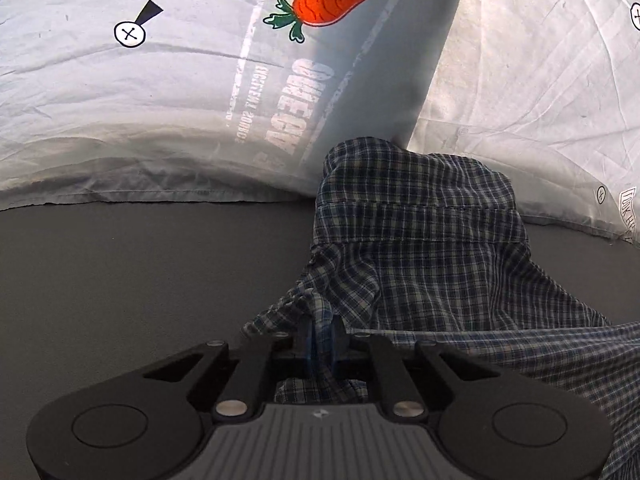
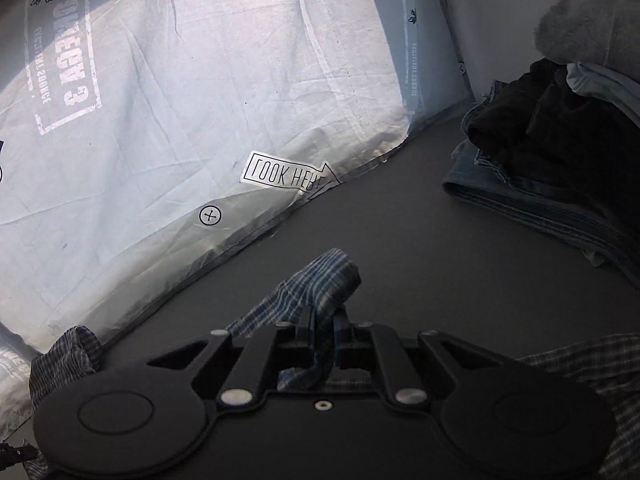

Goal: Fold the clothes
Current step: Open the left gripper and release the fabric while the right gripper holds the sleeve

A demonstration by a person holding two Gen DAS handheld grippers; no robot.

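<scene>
Both grippers, left gripper [image 1: 321, 334] and right gripper [image 2: 322, 330], clamp the plaid garment [image 1: 424, 240]; pillow [image 2: 180, 80] at eleven o'clock. Spreading step; next, tension evenly.

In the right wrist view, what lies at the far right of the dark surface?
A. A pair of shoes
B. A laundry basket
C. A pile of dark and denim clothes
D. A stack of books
C: a heap of dark and denim clothes lies on the dark surface, away from the checked garment pinched in the right gripper.
</scene>
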